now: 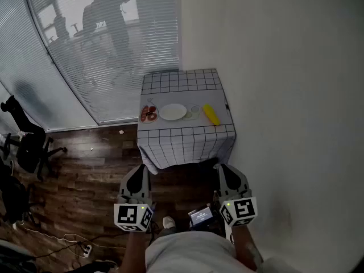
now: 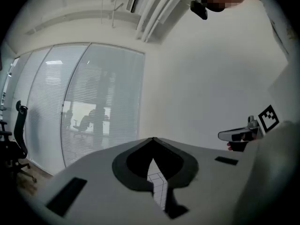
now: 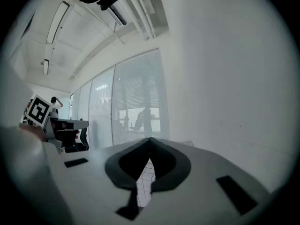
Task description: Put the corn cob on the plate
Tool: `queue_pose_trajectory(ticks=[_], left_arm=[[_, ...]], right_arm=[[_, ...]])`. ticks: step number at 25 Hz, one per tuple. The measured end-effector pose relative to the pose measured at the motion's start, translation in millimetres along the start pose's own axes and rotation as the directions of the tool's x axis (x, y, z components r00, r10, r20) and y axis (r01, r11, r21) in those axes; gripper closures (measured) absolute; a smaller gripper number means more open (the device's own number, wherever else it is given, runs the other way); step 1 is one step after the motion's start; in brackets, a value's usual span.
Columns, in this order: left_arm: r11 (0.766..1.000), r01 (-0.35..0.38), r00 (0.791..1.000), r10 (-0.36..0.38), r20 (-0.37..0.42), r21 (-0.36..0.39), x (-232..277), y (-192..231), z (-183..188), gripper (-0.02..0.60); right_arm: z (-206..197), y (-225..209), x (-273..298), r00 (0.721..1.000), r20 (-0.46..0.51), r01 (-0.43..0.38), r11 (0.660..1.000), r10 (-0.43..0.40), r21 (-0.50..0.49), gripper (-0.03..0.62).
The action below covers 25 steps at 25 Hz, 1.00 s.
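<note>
- Left claw (image 1: 139,168): I see it held level and low above the dark wooden plank floor (image 1: 85,175). Its two grey jaws meet at the tips and grip nothing.
- Right claw (image 1: 225,167): it is level beside the left claw and well apart from it. Its jaws also lie together at the tips, with nothing clamped.
- Small square surface draped in a white cloth with a black grid (image 1: 182,83): it stands straight ahead of both claws, and neither claw touches it.
- Yellow corn cob (image 1: 211,115): it lies on the cloth ahead of the right claw, well apart from it, near the far right edge of the surface.
- Round white plate (image 1: 173,112): it lies ahead, between the lines of the two claws. It is left of the corn cob and not touching it.
- Small clear item (image 1: 194,112): it sits between the plate and the corn cob. I cannot tell what it is.
- Small dish of red pieces (image 1: 149,114): it is just left of the plate, ahead of the left claw.
- Black office chair (image 1: 31,147): it stands far to the left of the left claw, before a curved glass wall with slatted blinds (image 1: 102,44).
- Plain white wall (image 1: 284,67): it runs along the right of the right claw.
</note>
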<state>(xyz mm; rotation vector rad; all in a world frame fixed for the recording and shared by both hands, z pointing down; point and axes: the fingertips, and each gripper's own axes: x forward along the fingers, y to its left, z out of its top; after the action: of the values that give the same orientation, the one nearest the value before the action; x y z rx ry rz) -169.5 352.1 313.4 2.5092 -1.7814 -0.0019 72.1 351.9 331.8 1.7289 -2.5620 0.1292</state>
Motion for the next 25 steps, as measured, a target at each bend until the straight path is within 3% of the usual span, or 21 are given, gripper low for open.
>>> queue_pose_trajectory(ticks=[10,16,25], left_arm=[[0.999,0.019,1.000,-0.019,-0.008,0.026,3.9,-26.2,-3.7,0.574],[0.999,0.007,1.000,-0.006,-0.009,0.037,8.3,-34.8,-4.1,0.574],[0.999,-0.008,1.000,0.009,-0.023,0.035,25.8,-44.0,-14.6,0.574]], right_arm=[[-12.6,-12.9,-7.4,0.998,-0.043,-0.039,0.999,0.039,0.015,0.588],[-27.1,-11.1,-1.9,0.989,-0.092,-0.121,0.993,0.119,-0.014,0.588],[-32.4,-32.7,-1.3,0.985,-0.115,-0.126,0.990,0.132,0.059,0.588]])
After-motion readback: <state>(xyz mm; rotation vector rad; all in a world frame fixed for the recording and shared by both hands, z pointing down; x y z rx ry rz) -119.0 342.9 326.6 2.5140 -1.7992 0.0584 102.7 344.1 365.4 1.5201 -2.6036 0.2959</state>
